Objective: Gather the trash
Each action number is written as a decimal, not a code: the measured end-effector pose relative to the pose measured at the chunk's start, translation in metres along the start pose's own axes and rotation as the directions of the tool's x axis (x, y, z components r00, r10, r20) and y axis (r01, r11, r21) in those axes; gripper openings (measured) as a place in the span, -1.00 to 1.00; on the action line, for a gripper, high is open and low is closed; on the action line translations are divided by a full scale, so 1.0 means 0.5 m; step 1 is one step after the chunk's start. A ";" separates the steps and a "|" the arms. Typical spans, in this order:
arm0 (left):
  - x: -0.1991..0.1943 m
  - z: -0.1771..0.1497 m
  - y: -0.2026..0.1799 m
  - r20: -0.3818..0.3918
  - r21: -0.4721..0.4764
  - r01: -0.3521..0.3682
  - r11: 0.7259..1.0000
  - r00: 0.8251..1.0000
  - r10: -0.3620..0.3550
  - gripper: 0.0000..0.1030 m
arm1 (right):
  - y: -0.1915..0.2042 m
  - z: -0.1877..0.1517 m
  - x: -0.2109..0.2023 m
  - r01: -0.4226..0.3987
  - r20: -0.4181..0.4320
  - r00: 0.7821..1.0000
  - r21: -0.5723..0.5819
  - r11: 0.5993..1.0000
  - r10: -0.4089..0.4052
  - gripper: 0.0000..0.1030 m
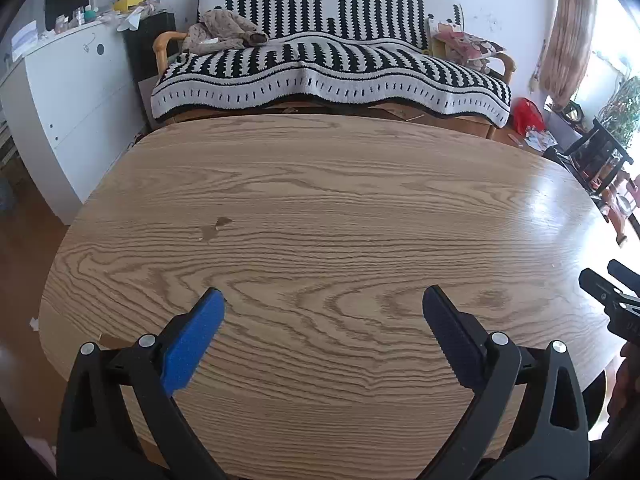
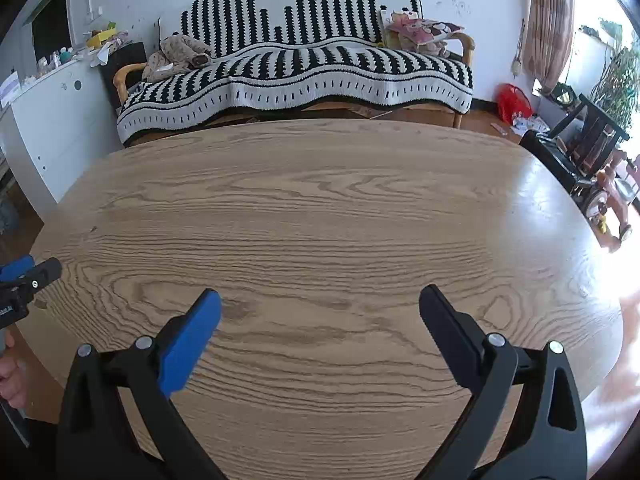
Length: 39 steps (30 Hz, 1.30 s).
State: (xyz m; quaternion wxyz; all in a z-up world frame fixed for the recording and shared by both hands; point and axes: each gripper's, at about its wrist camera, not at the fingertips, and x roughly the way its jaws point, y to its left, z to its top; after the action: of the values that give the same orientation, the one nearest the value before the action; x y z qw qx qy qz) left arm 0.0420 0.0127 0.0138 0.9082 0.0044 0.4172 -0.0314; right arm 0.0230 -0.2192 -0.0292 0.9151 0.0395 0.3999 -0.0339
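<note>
Trash I can make out only off the table: a scatter of white paper scraps on the floor beside a red bag, past the far right corner of the tabletop, and too small for me to say more about them. From the left wrist view I have the left gripper over the near part of the wooden table, its jaws spread wide with nothing between them; one blue pad faces inward on the left finger and the right pad looks dark. My right gripper sits the same way in its own view, jaws wide apart and holding nothing, low over the wood grain. Each tool shows at the edge of the other's view, so the two are side by side near the front edge of the table. A hand shows at the lower left margin of the right wrist view, under the left tool. On the tabletop I see a small dark stain left of centre, and bright glare toward the right end. Beyond the far edge stands a sofa draped in a black-and-white striped blanket, with a crumpled beige garment at its left end and a patterned cushion at its right. A white cabinet with clutter on top stands at the left wall.
</note>
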 end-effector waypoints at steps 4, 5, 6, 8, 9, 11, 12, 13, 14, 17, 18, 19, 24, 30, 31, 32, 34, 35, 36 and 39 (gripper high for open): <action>-0.001 -0.001 -0.004 0.003 0.002 0.002 1.000 1.000 -0.002 0.87 | -0.011 -0.007 -0.007 -0.004 -0.006 1.000 0.015 1.000 0.004 0.86; -0.002 -0.002 -0.006 0.002 0.005 0.003 1.000 1.000 -0.003 0.87 | -0.013 -0.008 -0.009 -0.003 -0.006 1.000 0.018 1.000 0.003 0.86; -0.001 -0.002 -0.006 0.004 0.008 0.002 1.000 1.000 -0.002 0.87 | -0.015 -0.008 -0.010 -0.005 -0.007 1.000 0.020 1.000 0.005 0.86; -0.002 -0.002 -0.010 0.009 0.017 0.000 1.000 1.000 0.000 0.87 | -0.017 -0.010 -0.013 -0.005 -0.005 1.000 0.024 1.000 0.005 0.86; -0.004 -0.003 -0.012 0.015 0.024 -0.007 1.000 1.000 0.006 0.87 | -0.020 -0.010 -0.014 -0.005 -0.005 1.000 0.025 1.000 0.005 0.86; -0.005 -0.003 -0.016 0.019 0.032 -0.011 0.999 1.000 0.011 0.87 | -0.023 -0.008 -0.015 -0.006 -0.006 1.000 0.027 1.000 0.006 0.86; -0.005 -0.003 -0.016 0.019 0.033 -0.012 0.999 1.000 0.011 0.87 | -0.024 -0.009 -0.016 -0.006 -0.005 1.000 0.028 1.000 0.006 0.86; -0.004 -0.003 -0.015 0.017 0.032 -0.009 0.999 1.000 0.008 0.87 | -0.025 -0.008 -0.017 -0.006 -0.004 1.000 0.028 1.000 0.006 0.86; -0.005 -0.002 -0.016 0.015 0.030 -0.006 1.000 1.000 0.005 0.87 | -0.025 -0.008 -0.017 -0.007 -0.004 1.000 0.027 1.000 0.007 0.86; -0.003 -0.001 -0.015 0.015 0.029 -0.007 1.000 1.000 0.007 0.87 | -0.024 -0.008 -0.018 -0.006 -0.005 1.000 0.025 1.000 0.007 0.86; -0.003 -0.001 -0.015 0.015 0.028 -0.007 1.000 1.000 0.006 0.87 | -0.025 -0.009 -0.019 -0.006 -0.005 1.000 0.024 1.000 0.007 0.86; -0.003 -0.001 -0.014 0.015 0.028 -0.008 1.000 1.000 0.007 0.87 | -0.025 -0.009 -0.020 -0.007 -0.004 1.000 0.023 1.000 0.007 0.86; -0.001 -0.001 -0.014 0.014 0.028 -0.008 1.000 1.000 0.008 0.87 | -0.026 -0.007 -0.019 -0.007 -0.005 1.000 0.022 1.000 0.007 0.86; 0.002 -0.005 -0.013 0.012 0.033 -0.009 0.999 1.000 0.009 0.87 | -0.029 -0.007 -0.023 -0.008 -0.006 1.000 0.014 1.000 0.009 0.86; 0.002 -0.006 -0.012 0.012 0.034 -0.010 0.999 1.000 0.009 0.87 | -0.029 -0.007 -0.023 -0.008 -0.006 1.000 0.013 1.000 0.008 0.86; 0.002 -0.006 -0.013 0.012 0.033 -0.010 0.999 1.000 0.009 0.87 | -0.030 -0.007 -0.023 -0.008 -0.006 1.000 0.013 1.000 0.008 0.86; 0.003 -0.005 -0.012 0.009 0.032 -0.008 0.999 1.000 0.008 0.87 | -0.030 -0.007 -0.024 -0.009 -0.006 1.000 0.014 1.000 0.009 0.86; 0.003 -0.005 -0.012 0.009 0.030 -0.009 0.999 1.000 0.009 0.87 | -0.030 -0.007 -0.024 -0.009 -0.006 1.000 0.013 1.000 0.009 0.86; 0.002 -0.006 -0.011 0.009 0.030 -0.009 1.000 1.000 0.008 0.87 | -0.030 -0.007 -0.024 -0.008 -0.006 1.000 0.012 1.000 0.009 0.86; 0.003 -0.006 -0.011 0.008 0.032 -0.008 0.999 1.000 0.008 0.87 | -0.030 -0.007 -0.024 -0.009 -0.006 1.000 0.013 1.000 0.009 0.86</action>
State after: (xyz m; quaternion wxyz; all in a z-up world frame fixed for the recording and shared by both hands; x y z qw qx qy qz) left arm 0.0403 0.0074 0.0109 0.9099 0.0205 0.4130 -0.0343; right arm 0.0110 -0.2336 -0.0236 0.9138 0.0471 0.4022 -0.0323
